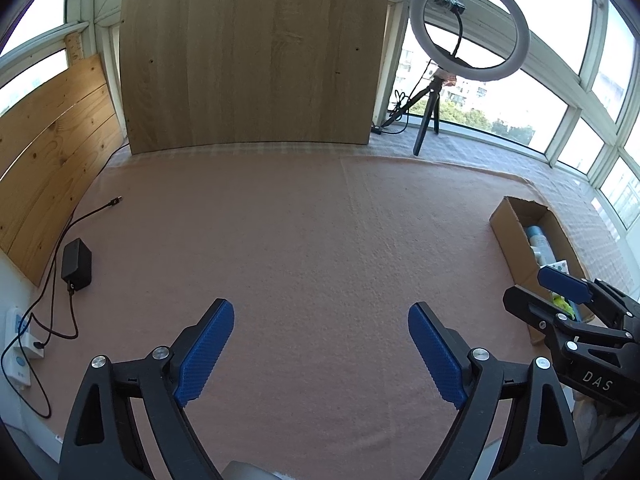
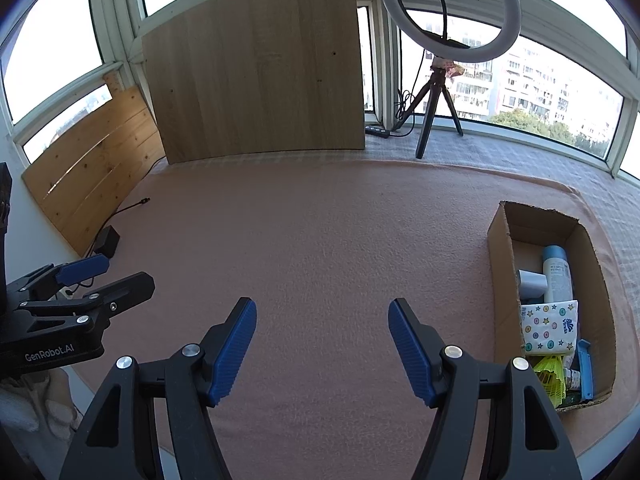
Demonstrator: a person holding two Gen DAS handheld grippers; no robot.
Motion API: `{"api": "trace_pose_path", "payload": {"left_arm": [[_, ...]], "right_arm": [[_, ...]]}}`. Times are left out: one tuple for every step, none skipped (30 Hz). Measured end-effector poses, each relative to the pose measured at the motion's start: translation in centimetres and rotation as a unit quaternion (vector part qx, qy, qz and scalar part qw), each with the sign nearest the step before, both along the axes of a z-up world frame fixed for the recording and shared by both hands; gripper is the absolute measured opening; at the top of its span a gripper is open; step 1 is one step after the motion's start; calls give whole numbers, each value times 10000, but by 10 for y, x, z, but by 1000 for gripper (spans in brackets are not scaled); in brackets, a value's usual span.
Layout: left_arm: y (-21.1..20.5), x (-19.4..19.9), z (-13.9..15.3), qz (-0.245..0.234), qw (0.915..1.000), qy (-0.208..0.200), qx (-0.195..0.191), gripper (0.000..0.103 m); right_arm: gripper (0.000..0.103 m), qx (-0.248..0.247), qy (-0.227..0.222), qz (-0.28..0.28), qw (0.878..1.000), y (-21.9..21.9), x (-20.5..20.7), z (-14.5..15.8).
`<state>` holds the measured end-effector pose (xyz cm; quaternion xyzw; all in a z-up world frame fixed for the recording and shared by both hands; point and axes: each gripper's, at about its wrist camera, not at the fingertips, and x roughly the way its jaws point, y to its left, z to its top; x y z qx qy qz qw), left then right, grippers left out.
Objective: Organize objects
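Nearest my left lens, the left gripper (image 1: pixel 320 354) stands with its 2 blue pads wide apart, nothing between them but pink cloth (image 1: pixel 304 240). No earlier view lets me compare. On my right lens, the right gripper (image 2: pixel 322 350) also has its pads apart and empty, a little narrower than the left pair, hanging over the same cloth and touching nothing I can see.

From the left lens I see the right gripper at 3 o'clock, its black body lettered "DAS". From the right lens the left gripper sits at 9 o'clock, marked "GenRobot.AI".

Outward from the right gripper, at 3 o'clock and just beside its right finger, lies the open cardboard box (image 2: pixel 500 248). Inside it I count a white spray can (image 2: pixel 557 276) lying on its side, a grey cap (image 2: pixel 532 284) next to it, a tissue pack (image 2: pixel 550 326) printed with stars and dots and the word "Vinda", a yellow shuttlecock (image 2: pixel 552 376) and a blue comb (image 2: pixel 586 368) against the box's right wall.

At 10 o'clock a black power adapter (image 1: pixel 77 264) rests on the cloth with its cable. At 12 o'clock a wooden board (image 2: pixel 256 68) leans upright, and at 1 o'clock a ring light (image 2: pixel 450 8) stands on a tripod.
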<state>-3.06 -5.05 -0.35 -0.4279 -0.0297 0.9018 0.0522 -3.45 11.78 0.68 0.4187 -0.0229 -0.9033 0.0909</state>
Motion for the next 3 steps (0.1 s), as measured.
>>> {"api": "trace_pose_path", "payload": {"left_arm": [[1, 0, 0, -11, 10000, 11, -13, 91], [0, -1, 0, -18, 10000, 4, -8, 93], [0, -1, 0, -25, 10000, -3, 6, 93]], "right_arm": [[65, 6, -8, 2, 10000, 0, 0, 0], [65, 11, -15, 1, 10000, -1, 0, -1], [65, 12, -22, 0, 10000, -1, 0, -1]]}}
